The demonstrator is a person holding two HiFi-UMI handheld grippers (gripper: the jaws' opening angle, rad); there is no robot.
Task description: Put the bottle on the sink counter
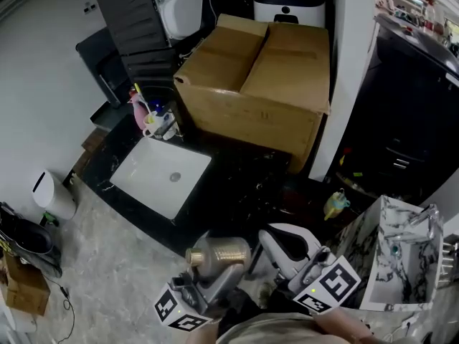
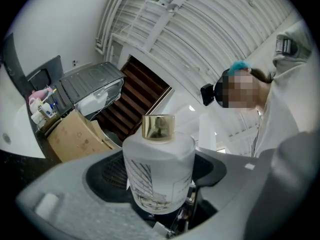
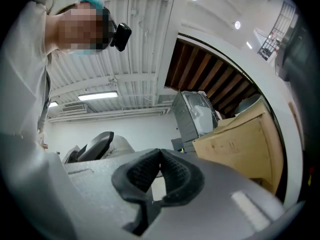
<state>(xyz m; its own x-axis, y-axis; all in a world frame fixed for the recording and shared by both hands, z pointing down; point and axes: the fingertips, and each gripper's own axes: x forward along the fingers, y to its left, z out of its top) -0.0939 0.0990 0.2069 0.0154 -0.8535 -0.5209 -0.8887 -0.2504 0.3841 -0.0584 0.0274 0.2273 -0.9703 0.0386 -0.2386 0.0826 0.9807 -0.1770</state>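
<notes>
A frosted white bottle with a gold cap lies sideways in my left gripper, low in the head view and near my body. In the left gripper view the bottle fills the space between the jaws, gold cap pointing away. The left gripper is shut on it. The black sink counter with its white basin lies ahead and to the left. My right gripper hangs just right of the bottle. Its pads meet with nothing between them.
A large cardboard box sits on the counter behind the basin. A pink cup of toothbrushes stands at the basin's far corner. A white bin stands on the floor at left, a marble-patterned box at right, and a small yellow-green object beside it.
</notes>
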